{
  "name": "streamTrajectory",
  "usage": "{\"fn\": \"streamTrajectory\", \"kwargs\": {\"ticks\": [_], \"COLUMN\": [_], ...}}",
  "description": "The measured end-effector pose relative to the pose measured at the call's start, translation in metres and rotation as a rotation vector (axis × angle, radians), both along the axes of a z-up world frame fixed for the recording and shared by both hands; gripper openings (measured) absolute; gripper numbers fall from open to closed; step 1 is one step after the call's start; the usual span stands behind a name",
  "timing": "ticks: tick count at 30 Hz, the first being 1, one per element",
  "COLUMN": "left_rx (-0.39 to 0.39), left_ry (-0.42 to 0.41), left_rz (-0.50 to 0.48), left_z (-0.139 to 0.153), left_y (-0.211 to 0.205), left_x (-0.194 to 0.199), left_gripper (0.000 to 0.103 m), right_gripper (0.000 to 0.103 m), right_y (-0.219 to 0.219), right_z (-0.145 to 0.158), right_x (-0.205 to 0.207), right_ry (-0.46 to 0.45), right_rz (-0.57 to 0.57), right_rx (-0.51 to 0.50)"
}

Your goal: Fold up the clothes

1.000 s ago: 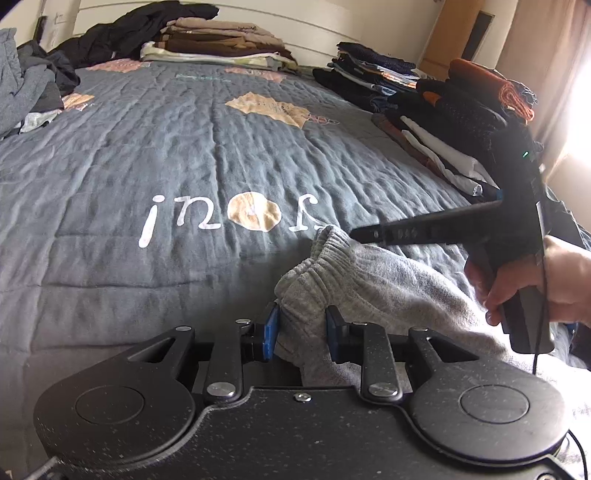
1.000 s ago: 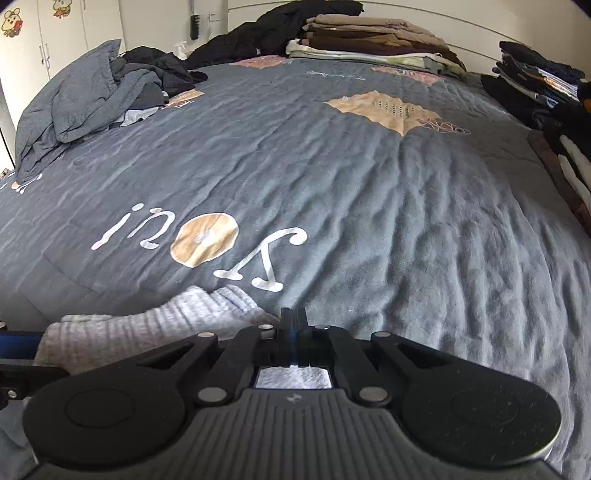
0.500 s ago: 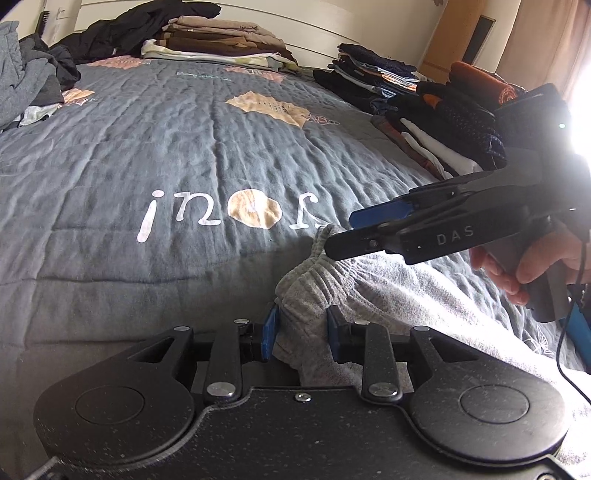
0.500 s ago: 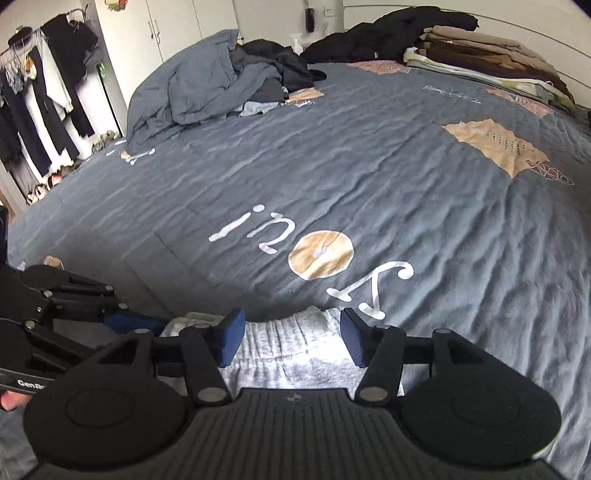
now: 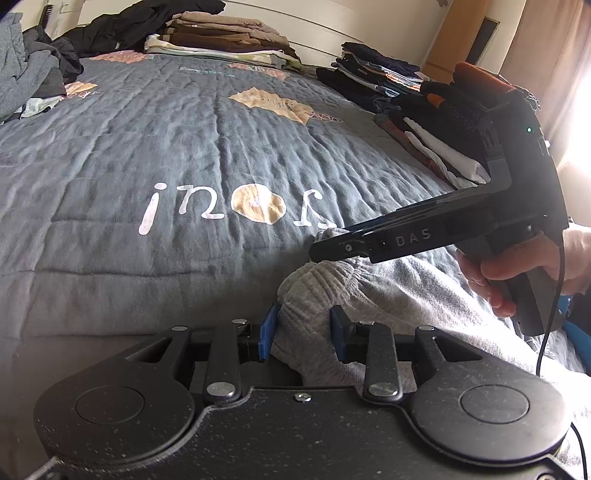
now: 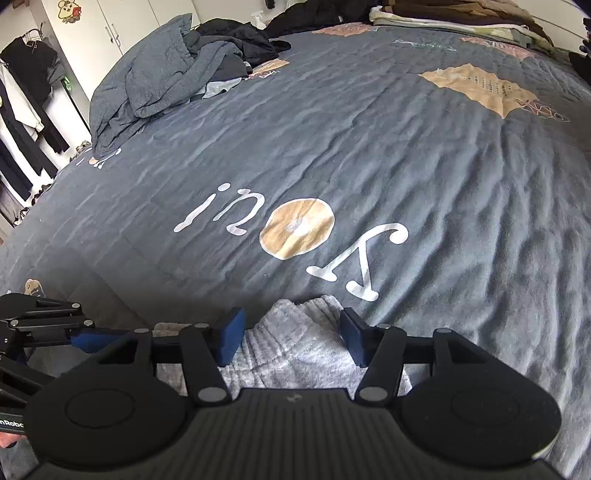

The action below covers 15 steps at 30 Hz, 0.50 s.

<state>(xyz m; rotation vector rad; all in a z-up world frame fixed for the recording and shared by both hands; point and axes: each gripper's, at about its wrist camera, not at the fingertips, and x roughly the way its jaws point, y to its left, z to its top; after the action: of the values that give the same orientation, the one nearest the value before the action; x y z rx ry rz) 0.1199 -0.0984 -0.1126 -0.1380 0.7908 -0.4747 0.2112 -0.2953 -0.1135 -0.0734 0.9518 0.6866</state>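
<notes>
At the bed's (image 5: 110, 147) near edge we pinch the grey sweatpants' (image 5: 388, 295) waistband in the left gripper (image 5: 302, 334) — anchoring one corner. The right gripper (image 6: 291, 338), jaws closing, straddles the band unclamped — presumably to stretch it flat.

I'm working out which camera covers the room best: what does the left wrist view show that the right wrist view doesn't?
Only the left wrist view shows the person's hand holding the right gripper, the folded dark clothes stack along the bed's edge, and the curtain.

Only the right wrist view shows the hanging clothes, the white wardrobe, and the right gripper's blue pads, closing astride the garment.

Both show the grey garment's ribbed waistband, the lettered grey bedspread, the rumpled clothes heap, and the left gripper, opening around the fabric.
</notes>
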Motion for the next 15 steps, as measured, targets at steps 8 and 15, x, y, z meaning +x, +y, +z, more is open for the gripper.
{"fn": "streamTrajectory", "kwargs": {"ticks": [8, 15], "left_rx": [-0.006, 0.030], "left_ry": [0.002, -0.005], "left_rz": [0.000, -0.033], "left_z": [0.002, 0.003], "left_y": [0.001, -0.005], "left_x": [0.000, -0.002], "left_gripper": [0.033, 0.030], "right_gripper": [0.020, 0.010], "right_y": [0.002, -0.004], "right_z": [0.009, 0.025], "right_x": [-0.012, -0.010], "right_ry": [-0.089, -0.151], "right_rz": [-0.056, -0.122], "right_rx": [-0.044, 0.014]}}
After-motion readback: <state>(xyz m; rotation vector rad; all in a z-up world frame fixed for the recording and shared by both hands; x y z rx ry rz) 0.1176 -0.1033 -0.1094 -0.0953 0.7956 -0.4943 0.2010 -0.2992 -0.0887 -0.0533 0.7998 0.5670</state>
